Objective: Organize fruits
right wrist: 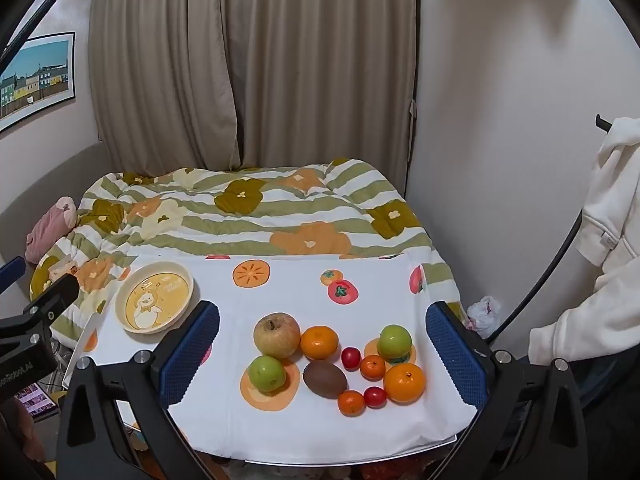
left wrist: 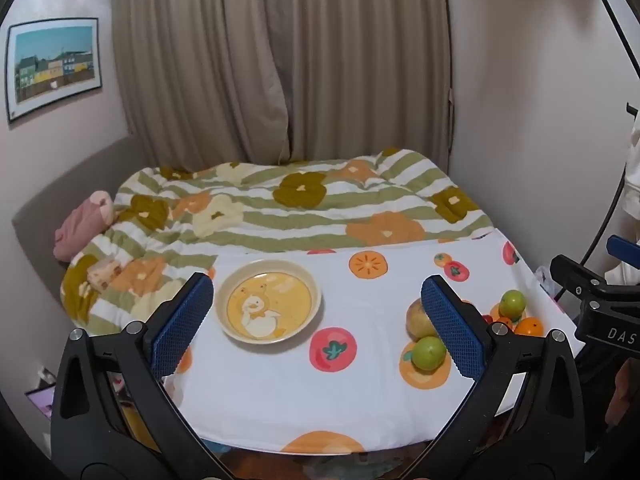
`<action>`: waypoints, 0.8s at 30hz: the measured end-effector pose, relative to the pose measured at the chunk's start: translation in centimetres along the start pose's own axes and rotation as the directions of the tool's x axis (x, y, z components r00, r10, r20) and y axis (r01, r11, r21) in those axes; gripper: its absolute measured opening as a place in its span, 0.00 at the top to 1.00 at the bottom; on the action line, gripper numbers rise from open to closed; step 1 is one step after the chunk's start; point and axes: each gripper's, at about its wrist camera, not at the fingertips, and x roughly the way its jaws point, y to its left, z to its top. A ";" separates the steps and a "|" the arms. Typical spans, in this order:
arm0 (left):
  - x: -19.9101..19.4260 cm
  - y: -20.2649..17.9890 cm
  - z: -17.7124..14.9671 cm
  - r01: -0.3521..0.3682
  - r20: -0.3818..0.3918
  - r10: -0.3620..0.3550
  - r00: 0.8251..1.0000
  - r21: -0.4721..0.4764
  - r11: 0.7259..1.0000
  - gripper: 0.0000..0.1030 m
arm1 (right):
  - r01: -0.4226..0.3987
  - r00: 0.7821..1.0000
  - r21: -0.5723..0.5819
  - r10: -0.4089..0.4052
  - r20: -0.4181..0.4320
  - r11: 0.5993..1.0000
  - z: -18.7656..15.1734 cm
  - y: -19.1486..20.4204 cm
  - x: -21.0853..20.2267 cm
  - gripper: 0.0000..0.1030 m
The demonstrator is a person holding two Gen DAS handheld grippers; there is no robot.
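A cream plate with a duck picture (left wrist: 269, 306) (right wrist: 154, 297) sits empty at the table's left. A cluster of fruit lies at the right: a yellowish apple (right wrist: 277, 334), two green apples (right wrist: 267, 373) (right wrist: 395, 341), oranges (right wrist: 319, 342) (right wrist: 404, 382), small tangerines (right wrist: 372, 367), a brown kiwi (right wrist: 325, 379) and red cherry tomatoes (right wrist: 351, 358). My left gripper (left wrist: 316, 328) is open and empty, above the table between plate and fruit. My right gripper (right wrist: 323, 354) is open and empty, its jaws standing wide on either side of the fruit cluster, above it.
The table wears a white cloth (right wrist: 304, 288) printed with flat fruit pictures. Behind it lies a bed with a flowered green-striped quilt (left wrist: 280, 204), a pink plush toy (left wrist: 82, 228) and curtains. A person in white (right wrist: 608, 240) stands at the right.
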 end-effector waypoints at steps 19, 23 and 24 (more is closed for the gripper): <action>0.6 -0.6 0.5 0.000 0.003 0.000 1.000 0.013 1.000 0.00 | -0.015 1.000 -0.005 0.015 0.002 1.000 -0.4 0.5 -0.1 0.00; 0.9 -0.6 0.5 0.001 0.002 -0.001 1.000 0.011 1.000 0.00 | -0.015 1.000 -0.008 0.015 -0.001 1.000 -0.4 0.5 -0.2 0.00; 1.0 -0.7 0.5 0.002 0.002 -0.002 1.000 0.010 1.000 0.00 | -0.017 1.000 -0.009 0.017 -0.002 1.000 -0.3 0.3 -0.1 0.00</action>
